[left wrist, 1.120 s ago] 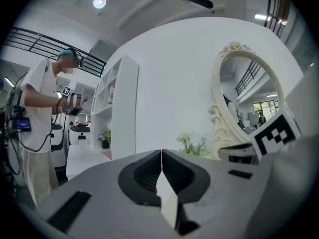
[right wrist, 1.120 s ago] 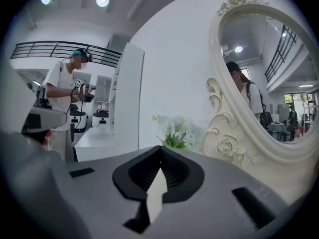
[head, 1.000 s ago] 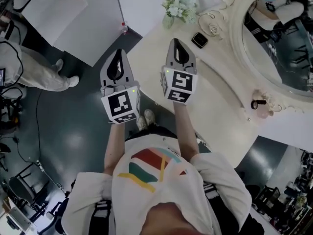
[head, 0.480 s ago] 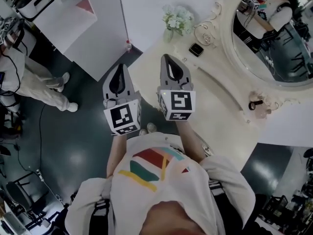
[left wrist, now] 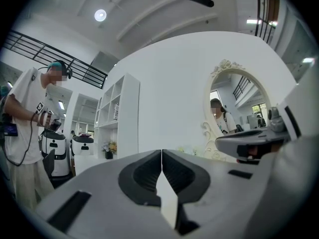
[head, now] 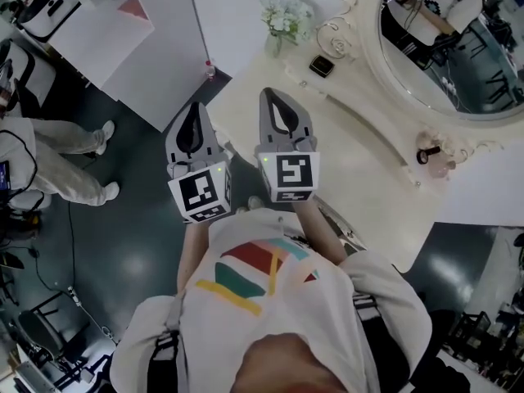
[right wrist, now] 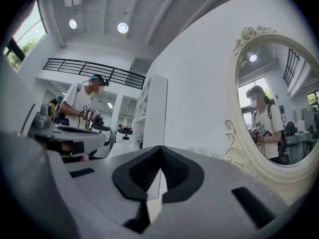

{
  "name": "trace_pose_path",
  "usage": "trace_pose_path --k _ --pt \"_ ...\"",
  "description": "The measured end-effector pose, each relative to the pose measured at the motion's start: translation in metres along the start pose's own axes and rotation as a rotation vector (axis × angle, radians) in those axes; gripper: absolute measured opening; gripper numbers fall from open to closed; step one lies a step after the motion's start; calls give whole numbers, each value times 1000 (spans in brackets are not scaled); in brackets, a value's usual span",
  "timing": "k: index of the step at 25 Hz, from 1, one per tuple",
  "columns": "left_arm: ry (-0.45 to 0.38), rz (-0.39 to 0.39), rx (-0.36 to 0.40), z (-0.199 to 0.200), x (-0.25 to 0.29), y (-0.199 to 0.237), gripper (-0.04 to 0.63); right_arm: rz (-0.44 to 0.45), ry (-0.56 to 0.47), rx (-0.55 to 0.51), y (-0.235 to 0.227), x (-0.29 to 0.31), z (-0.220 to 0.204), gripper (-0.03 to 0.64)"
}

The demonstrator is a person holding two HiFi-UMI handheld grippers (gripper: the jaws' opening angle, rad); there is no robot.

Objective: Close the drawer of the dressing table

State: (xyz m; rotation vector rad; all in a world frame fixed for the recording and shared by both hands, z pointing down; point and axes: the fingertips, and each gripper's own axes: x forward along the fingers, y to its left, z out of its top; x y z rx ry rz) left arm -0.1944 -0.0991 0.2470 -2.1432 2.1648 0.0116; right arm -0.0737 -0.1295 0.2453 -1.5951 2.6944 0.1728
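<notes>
"Jaws?"

"Both pairs pressed together, nothing between them. My left gripper [head: 195, 109] hangs over the floor [head: 123, 244], my right gripper [head: 275, 97] over the dressing table [head: 360, 170]."

"Drawer?"

"Can't pick it out from above."

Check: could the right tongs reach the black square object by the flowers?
Likely yes: the shut, empty right tongs hover above the dressing table, with bare top up to the black square object.

Right gripper [right wrist: 160, 149]: jaws together, nothing between. Right of the tips: oval mirror [right wrist: 294, 73] in cream scrolled frame, a person reflected inside. Straight beyond the tips: white shelf unit [right wrist: 152, 113]. Left of the tips: left gripper [right wrist: 60, 133]; behind it, standing person [right wrist: 79, 106].
</notes>
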Motion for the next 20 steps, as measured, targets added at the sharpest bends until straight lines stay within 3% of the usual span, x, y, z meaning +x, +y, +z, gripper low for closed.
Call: trace_pose_path --k 20 --pt "8 -16 -4 -2 1 -8 6 -3 30 21 -4 -2 -13 0"
